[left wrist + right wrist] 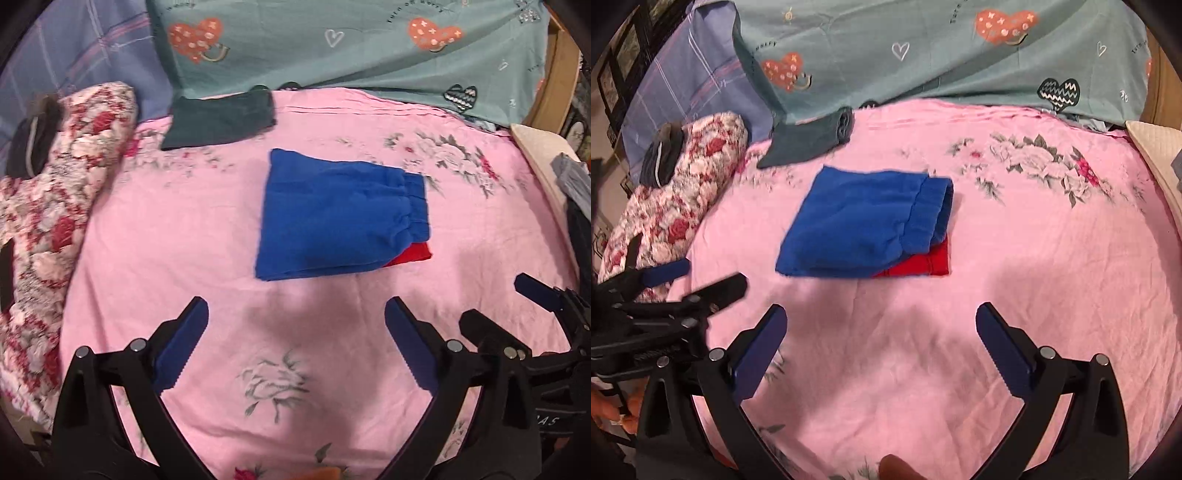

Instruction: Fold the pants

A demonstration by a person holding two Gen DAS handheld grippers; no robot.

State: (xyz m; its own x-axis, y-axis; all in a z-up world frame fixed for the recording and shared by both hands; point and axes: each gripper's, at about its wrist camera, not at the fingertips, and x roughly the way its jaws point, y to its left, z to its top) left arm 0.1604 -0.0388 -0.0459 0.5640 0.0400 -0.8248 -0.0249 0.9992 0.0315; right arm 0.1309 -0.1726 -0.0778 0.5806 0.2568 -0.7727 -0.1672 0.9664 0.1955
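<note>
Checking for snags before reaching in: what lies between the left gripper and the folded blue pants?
Only bare pink floral sheet separates the open left gripper from the blue pants, seen in the left wrist view.

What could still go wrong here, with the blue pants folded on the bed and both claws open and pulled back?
1. The blue pants lie on a red garment that pokes out at one corner; a grab at that edge could catch both layers.
2. The waistband end looks bulky and loose, so the fold may spring open if nudged.
3. The left claw and right claw sit close together and could collide on the next reach.
</note>
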